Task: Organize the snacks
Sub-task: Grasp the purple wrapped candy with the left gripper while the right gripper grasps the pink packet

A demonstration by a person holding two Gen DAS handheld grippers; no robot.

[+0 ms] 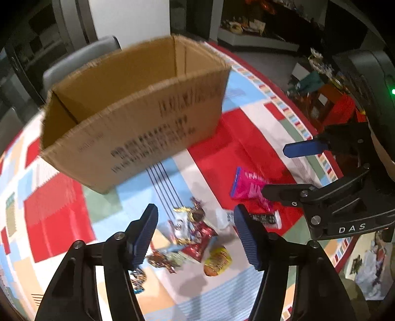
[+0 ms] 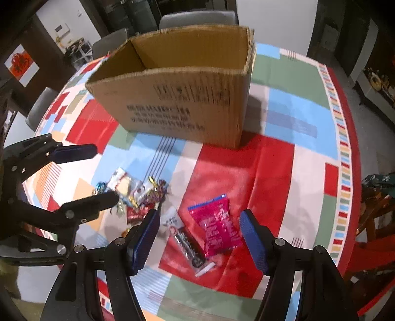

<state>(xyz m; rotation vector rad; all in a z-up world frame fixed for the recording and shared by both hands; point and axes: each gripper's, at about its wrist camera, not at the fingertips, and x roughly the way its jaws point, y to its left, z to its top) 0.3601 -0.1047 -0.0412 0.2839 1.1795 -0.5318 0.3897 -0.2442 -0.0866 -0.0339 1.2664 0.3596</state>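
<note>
An open, empty cardboard box (image 1: 138, 118) (image 2: 177, 98) stands on the patchwork tablecloth (image 2: 291, 123). In front of it lies a pile of small wrapped snacks (image 1: 192, 229) (image 2: 140, 192) with a yellow packet (image 1: 218, 261) at its edge. My left gripper (image 1: 195, 210) hangs open just above this pile and touches nothing. To the right lie a pink packet (image 2: 217, 224) (image 1: 249, 187) and a black-and-white packet (image 2: 187, 242) (image 1: 264, 218). My right gripper (image 2: 199, 214) hangs open over these two and grips neither. Each gripper shows in the other's view: right gripper (image 1: 275, 170), left gripper (image 2: 105, 172).
Grey chairs (image 2: 197, 18) stand behind the round table. The red table rim (image 2: 355, 158) curves down the right, with a wooden chair (image 2: 375, 217) beside it. Shelves with clutter (image 1: 249, 26) line the far wall.
</note>
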